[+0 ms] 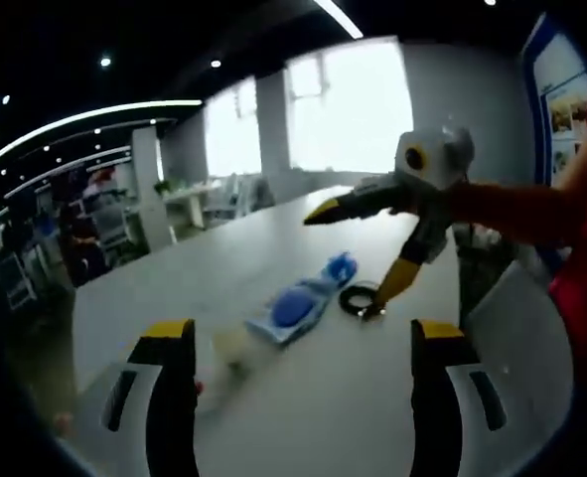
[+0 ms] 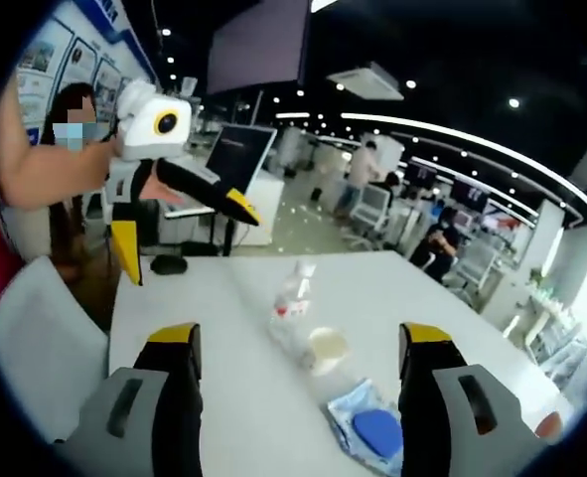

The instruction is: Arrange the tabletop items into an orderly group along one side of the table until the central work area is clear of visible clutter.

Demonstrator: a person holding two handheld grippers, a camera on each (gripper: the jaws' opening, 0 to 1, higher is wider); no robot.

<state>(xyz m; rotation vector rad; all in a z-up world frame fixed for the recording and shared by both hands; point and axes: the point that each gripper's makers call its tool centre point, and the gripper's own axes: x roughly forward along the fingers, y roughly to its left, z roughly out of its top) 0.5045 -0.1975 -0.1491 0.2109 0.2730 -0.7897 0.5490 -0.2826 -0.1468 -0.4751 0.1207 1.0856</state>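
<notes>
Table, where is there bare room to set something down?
The white table is bare between the black ring near its far end and the clear bottle. It is crowded along the line of bottle, pale lid and blue packet. Both tools stand open.

Left gripper view: from one long edge of tabletop [image 1: 303,397], facing across toward windows, close above surface. Right gripper view: from opposite edge, facing office interior. Shared: tabletop middle with blue packet [image 1: 298,306] [image 2: 367,422], each view catching other gripper.

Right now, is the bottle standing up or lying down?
Lying down. The bottle rests on its side on the table, cap pointing away.
</notes>
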